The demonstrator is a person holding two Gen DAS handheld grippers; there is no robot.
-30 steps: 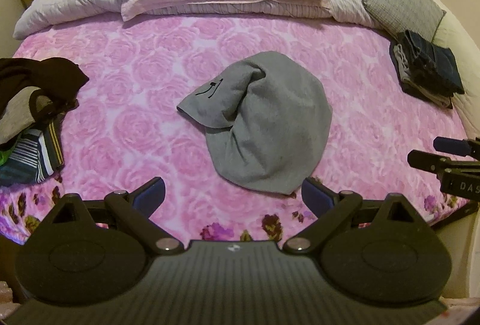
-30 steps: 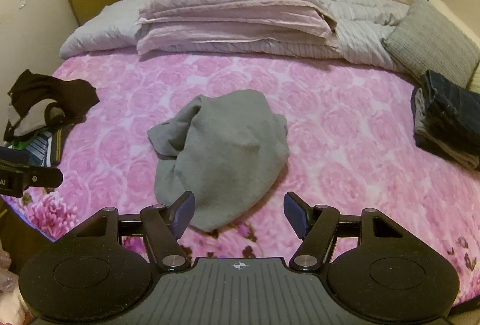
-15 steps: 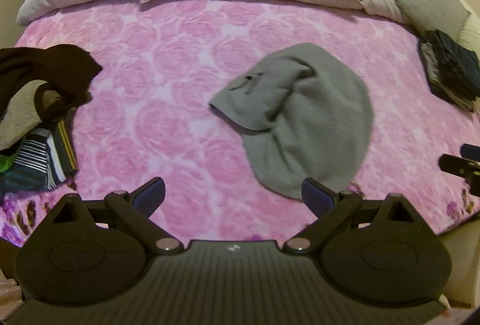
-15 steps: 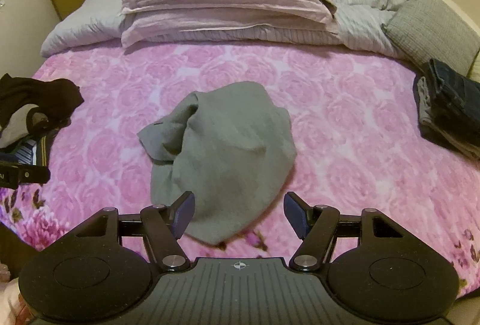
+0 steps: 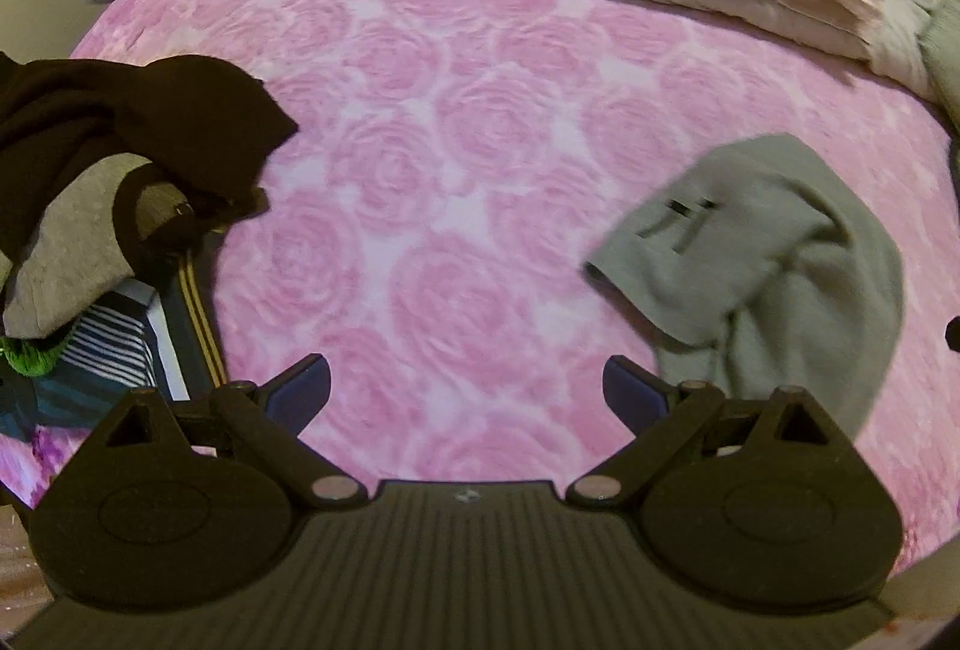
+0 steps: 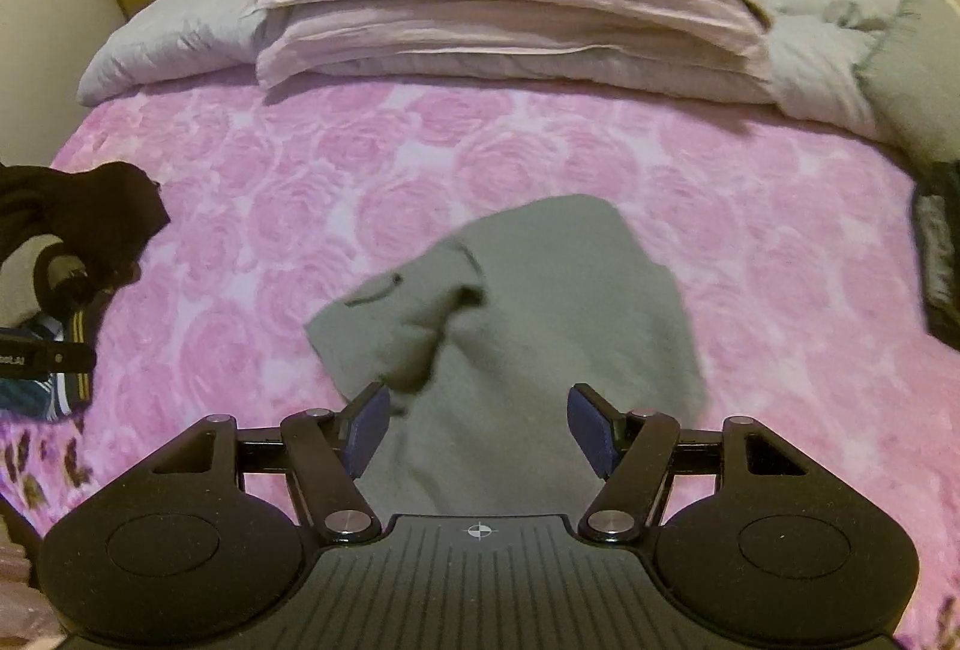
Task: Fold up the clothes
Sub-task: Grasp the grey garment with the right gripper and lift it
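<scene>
Left wrist view: a heap of dark and striped clothes is seen at the bed's left edge, the left gripper is held with jaws spread and empty above the pink rose bedspread, and a crumpled grey garment lies to the right. Right wrist view: the right gripper is held with jaws released over the garment's near edge, nothing being grasped.

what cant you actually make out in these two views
- Dark mark on the grey garment: motion blur smears it in both views, unreadable.
- Pile of clothes: cut by the left edge in both views; piece count unclear.
- Dark stack: cut by the right edge, right wrist view only.
- Garment's near hem: hidden behind the right gripper.
- Left gripper: open over bare bedspread.
</scene>
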